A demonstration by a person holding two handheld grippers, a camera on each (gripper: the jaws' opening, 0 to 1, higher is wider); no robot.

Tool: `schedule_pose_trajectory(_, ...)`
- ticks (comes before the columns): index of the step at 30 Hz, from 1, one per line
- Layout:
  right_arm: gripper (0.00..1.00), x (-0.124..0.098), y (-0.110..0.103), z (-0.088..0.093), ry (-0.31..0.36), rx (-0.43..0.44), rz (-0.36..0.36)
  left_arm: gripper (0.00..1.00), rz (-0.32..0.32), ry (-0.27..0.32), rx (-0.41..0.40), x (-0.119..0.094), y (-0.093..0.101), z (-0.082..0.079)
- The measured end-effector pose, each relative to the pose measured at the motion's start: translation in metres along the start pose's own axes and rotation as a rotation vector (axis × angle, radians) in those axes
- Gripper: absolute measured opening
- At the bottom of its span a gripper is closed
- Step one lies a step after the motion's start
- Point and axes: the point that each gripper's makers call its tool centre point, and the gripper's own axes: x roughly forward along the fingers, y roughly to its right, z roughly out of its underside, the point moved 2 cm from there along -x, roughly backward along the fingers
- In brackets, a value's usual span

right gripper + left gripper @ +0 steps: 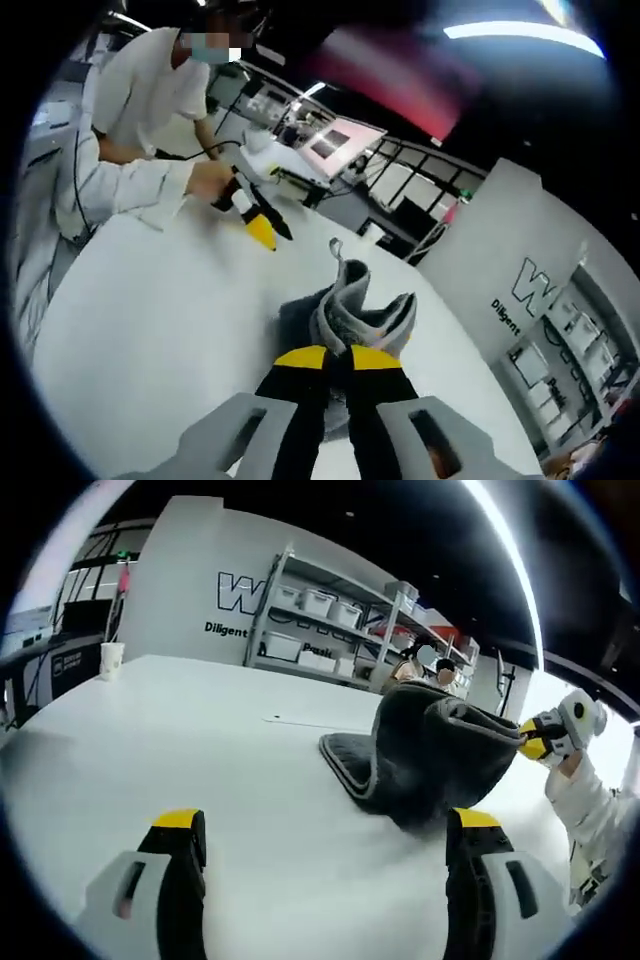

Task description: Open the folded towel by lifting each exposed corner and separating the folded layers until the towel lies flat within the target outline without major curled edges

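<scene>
A dark grey towel [425, 755] lies bunched on the white table [200, 740], with one edge pulled up and to the right. My right gripper [535, 738], yellow-tipped and held by a white-sleeved hand, is shut on that raised edge. In the right gripper view its jaws [338, 360] pinch the towel's grey fold [350, 300], which rises just ahead of them. My left gripper [328, 825] stands wide open, low over the table, just short of the towel and holding nothing. It also appears as the left gripper [268, 228] in a person's hand across the table.
A paper cup [112, 658] stands at the table's far left. Shelves with white bins [320, 610] line the lettered wall behind, with people seated near them. A thin marked line [300, 721] runs on the table behind the towel. A person in white [140, 130] leans over the table edge.
</scene>
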Motion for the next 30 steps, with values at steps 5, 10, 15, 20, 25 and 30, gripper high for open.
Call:
schedule_pose_trajectory(5, 0.0, -0.009, -0.017, 0.0, 0.01, -0.004, -0.02, 0.99, -0.011, 0.013, -0.018, -0.002, -0.004, -0.002)
schedule_pose_trajectory(10, 0.0, -0.016, -0.04, -0.002, 0.017, -0.033, -0.063, 0.99, -0.016, 0.009, -0.017, -0.002, -0.005, -0.001)
schedule_pose_trajectory(15, 0.0, -0.021, -0.059, 0.003, 0.001, -0.032, -0.091, 0.99, -0.022, 0.003, -0.017, -0.001, -0.007, 0.001)
schedule_pose_trajectory(20, 0.0, -0.022, -0.086, 0.016, -0.047, -0.045, -0.162, 0.99, -0.038, 0.007, -0.027, -0.005, -0.013, 0.001)
schedule_pose_trajectory(25, 0.0, -0.025, -0.102, 0.026, -0.08, -0.036, -0.205, 0.99, -0.056, 0.012, -0.035, -0.008, -0.016, 0.001)
schedule_pose_trajectory(30, 0.02, -0.026, -0.113, 0.037, -0.114, -0.026, -0.235, 0.99, -0.054, 0.009, -0.033, -0.007, -0.015, 0.002)
